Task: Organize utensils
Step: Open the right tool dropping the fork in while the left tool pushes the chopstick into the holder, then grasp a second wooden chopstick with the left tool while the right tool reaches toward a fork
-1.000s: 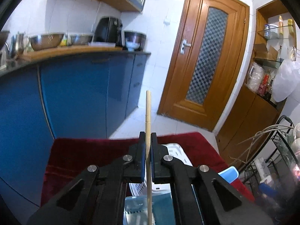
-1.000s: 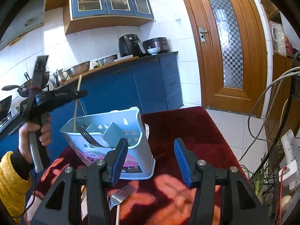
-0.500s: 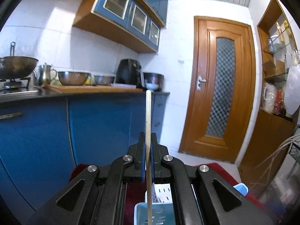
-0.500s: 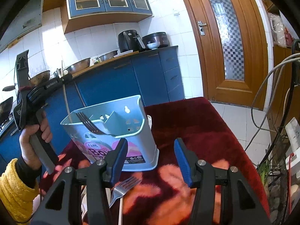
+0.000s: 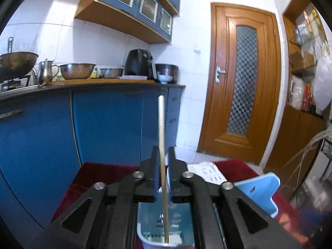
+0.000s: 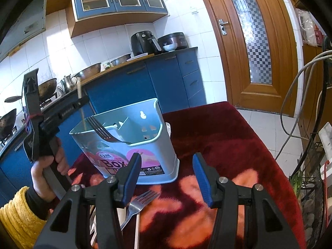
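A light blue plastic utensil holder (image 6: 132, 145) stands on the red blanket (image 6: 217, 137); a fork (image 6: 99, 127) leans out of it. My left gripper (image 5: 162, 157) is above the holder's left compartment, and a wooden chopstick (image 5: 161, 124) stands upright between its slightly parted jaws, lower end inside the holder (image 5: 166, 236). In the right wrist view the chopstick (image 6: 82, 112) reaches into the holder beside the left gripper (image 6: 78, 103). My right gripper (image 6: 165, 176) is open and empty, low in front of the holder, above another fork (image 6: 141, 203).
Blue kitchen cabinets (image 6: 157, 83) and a counter with bowls and appliances stand behind the table. A wooden door (image 6: 255, 41) is at the right. A wire rack with cables (image 6: 311, 166) stands by the table's right edge. A white-handled utensil (image 6: 137, 228) lies by the fork.
The left gripper has tilted downward over the holder and its jaws have parted slightly around the chopstick, whose tip is now inside. The right gripper has hardly moved.
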